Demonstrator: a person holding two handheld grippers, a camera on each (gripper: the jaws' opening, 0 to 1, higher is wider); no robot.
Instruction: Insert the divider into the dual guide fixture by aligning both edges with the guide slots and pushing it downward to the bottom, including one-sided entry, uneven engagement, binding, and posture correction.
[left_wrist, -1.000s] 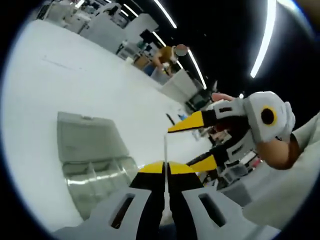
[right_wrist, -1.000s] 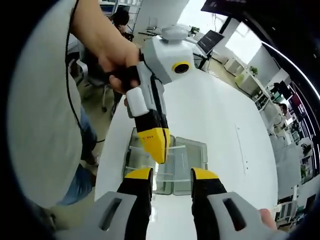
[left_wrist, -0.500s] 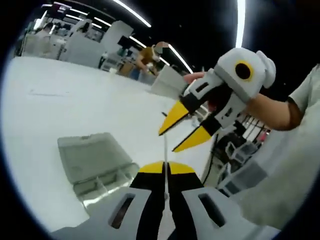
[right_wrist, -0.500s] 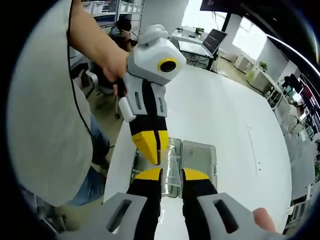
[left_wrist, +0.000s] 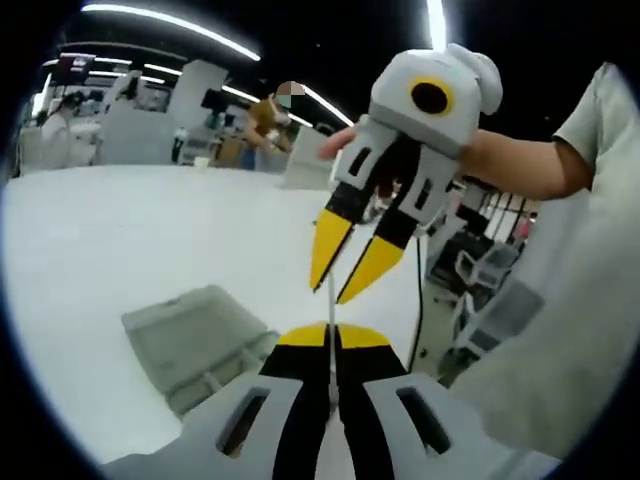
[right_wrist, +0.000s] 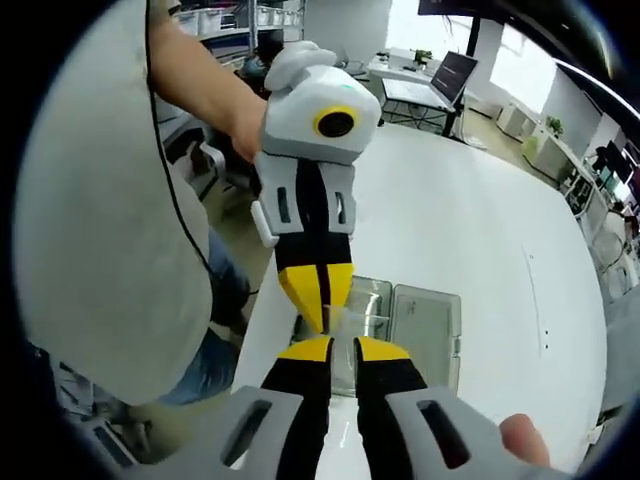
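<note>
My left gripper (left_wrist: 331, 338) pinches the thin clear divider (left_wrist: 329, 305) edge-on between its closed jaws, up in the air above the white table (left_wrist: 120, 230). My right gripper (left_wrist: 342, 282) meets it tip to tip; its jaws stand slightly apart around the divider's far edge. Below lies the clear dual guide fixture (right_wrist: 415, 325), its lid flipped open.

Long ceiling light strips (left_wrist: 160, 22), white table (right_wrist: 470, 230), bright windows (right_wrist: 525, 75), monitor (right_wrist: 452, 72), office chair (left_wrist: 480, 270)
</note>
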